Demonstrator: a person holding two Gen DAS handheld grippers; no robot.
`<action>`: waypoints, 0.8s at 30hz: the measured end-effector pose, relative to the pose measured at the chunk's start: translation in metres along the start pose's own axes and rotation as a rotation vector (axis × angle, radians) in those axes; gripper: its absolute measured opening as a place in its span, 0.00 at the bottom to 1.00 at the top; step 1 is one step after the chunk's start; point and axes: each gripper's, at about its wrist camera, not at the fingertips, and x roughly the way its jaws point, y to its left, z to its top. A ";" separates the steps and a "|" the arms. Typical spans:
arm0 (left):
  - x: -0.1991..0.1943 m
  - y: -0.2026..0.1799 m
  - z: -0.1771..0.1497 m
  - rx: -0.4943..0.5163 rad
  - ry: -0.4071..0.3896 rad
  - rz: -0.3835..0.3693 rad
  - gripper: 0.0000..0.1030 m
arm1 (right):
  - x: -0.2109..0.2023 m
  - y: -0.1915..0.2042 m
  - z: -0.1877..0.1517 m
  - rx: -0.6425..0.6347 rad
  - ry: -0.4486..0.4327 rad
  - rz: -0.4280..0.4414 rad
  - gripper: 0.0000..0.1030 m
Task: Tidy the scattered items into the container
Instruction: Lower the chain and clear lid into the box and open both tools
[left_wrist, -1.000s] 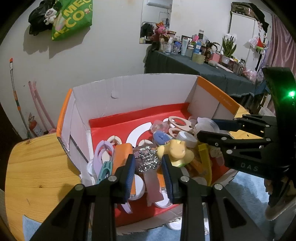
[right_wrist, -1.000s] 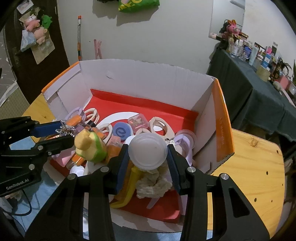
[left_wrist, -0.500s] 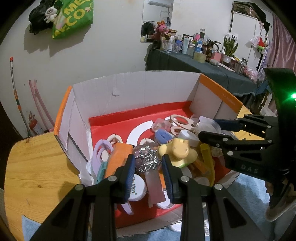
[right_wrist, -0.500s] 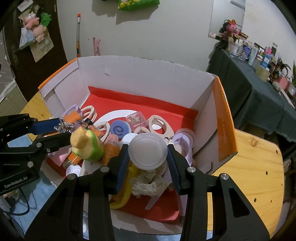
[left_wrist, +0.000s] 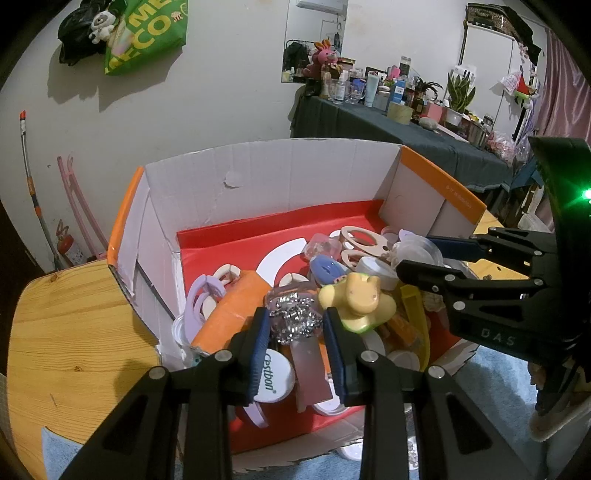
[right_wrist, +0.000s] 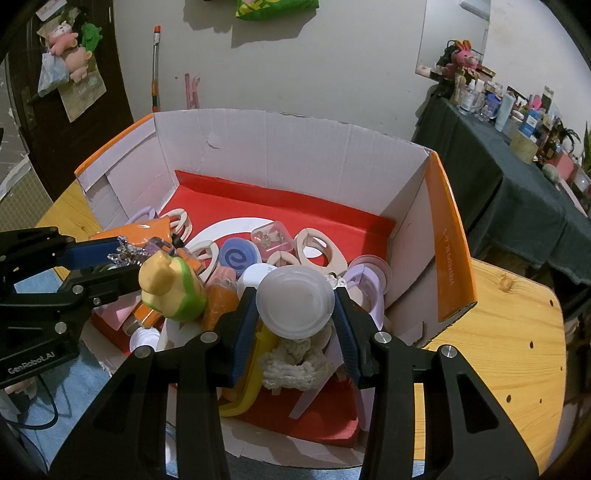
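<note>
My left hand-held gripper (left_wrist: 295, 328) is clamped on a glittery silver clip (left_wrist: 293, 317), held over the near part of the cardboard box (left_wrist: 266, 177). My right hand-held gripper (right_wrist: 295, 314) pinches a round translucent lid (right_wrist: 294, 301), held over the box's near right part. The box sits on the wooden surface (left_wrist: 70, 332), white walls, orange flaps, red floor. Inside: a yellow-green toy (left_wrist: 356, 299) just right of the clip, an orange pouch (left_wrist: 229, 314) to its left, a blue cap (right_wrist: 236, 254), a clear capsule (right_wrist: 271, 236), beige rings (right_wrist: 317, 247), a cream rope knot (right_wrist: 295, 365) under the lid. Items piled, touching.
</note>
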 end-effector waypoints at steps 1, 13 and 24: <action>0.000 0.000 0.000 0.000 -0.001 0.000 0.31 | 0.000 0.000 0.000 -0.002 0.001 -0.002 0.38; -0.001 0.001 0.000 -0.007 -0.005 -0.001 0.31 | 0.000 0.001 0.001 0.002 0.002 -0.006 0.40; -0.002 0.002 -0.001 -0.006 -0.011 -0.003 0.34 | 0.002 0.000 -0.001 0.009 0.002 -0.019 0.48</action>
